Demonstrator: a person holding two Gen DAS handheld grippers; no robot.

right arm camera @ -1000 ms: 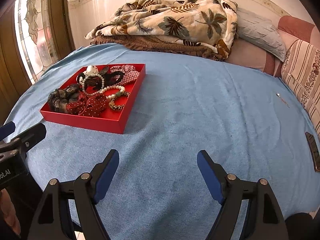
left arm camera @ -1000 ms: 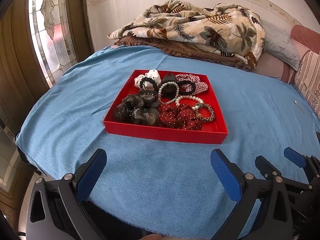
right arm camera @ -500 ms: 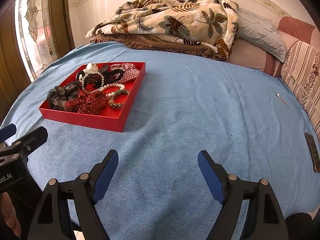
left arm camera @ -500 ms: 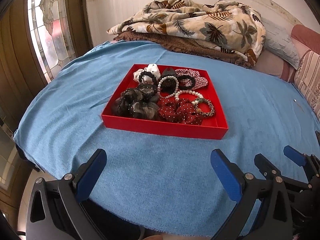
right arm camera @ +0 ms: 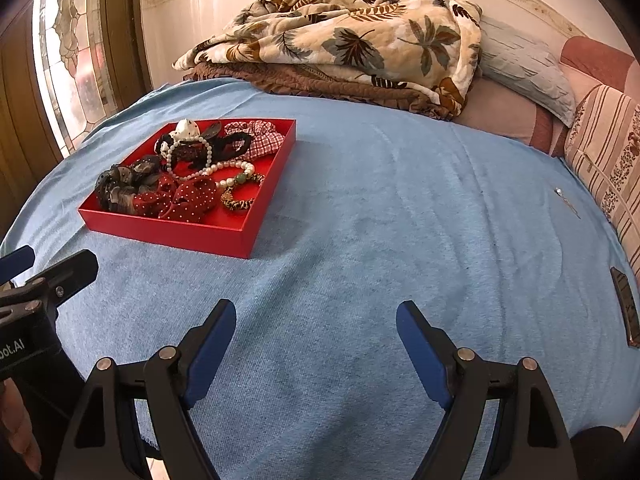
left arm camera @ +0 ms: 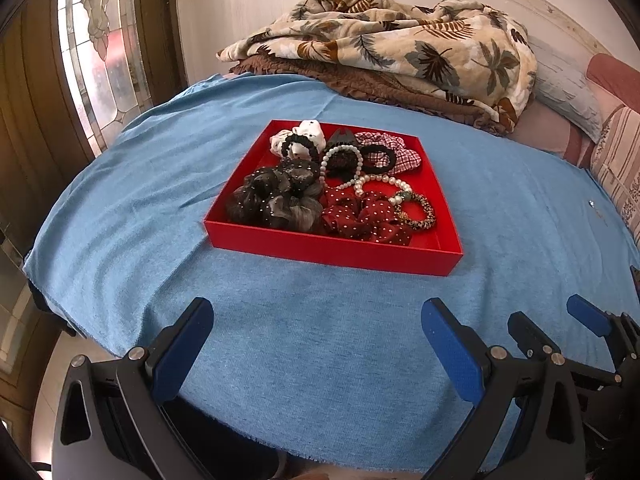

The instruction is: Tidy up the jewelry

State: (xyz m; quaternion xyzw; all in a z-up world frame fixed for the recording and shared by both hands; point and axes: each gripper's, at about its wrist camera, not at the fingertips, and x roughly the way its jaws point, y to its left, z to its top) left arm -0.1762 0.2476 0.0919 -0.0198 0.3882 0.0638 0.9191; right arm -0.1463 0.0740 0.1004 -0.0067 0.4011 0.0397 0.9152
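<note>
Both tongs hang wide apart and hold nothing: the left tongs (left arm camera: 318, 344) low over the near edge of a bed, the right tongs (right arm camera: 316, 344) beside them. A blue bedspread (left arm camera: 280, 320) covers the bed. From left to right, the room shows a stained-glass window (left arm camera: 92, 52), a leaf-print quilt (left arm camera: 400, 48) heaped on a brown blanket (left arm camera: 380, 88) against the wall, then a pale pillow (right arm camera: 524, 72) and a striped cushion (right arm camera: 600, 140). A red tray (left arm camera: 320, 246) sits on the bedspread straight ahead of the left tongs, well apart from both, holding a black scrunchie (left arm camera: 272, 200), a red dotted scrunchie (left arm camera: 364, 216), a pearl bracelet (left arm camera: 378, 181) and other hair ties. Only the right view shows a small pin (right arm camera: 560, 193) and a dark flat object (right arm camera: 626, 306) at the bed's right side.
</note>
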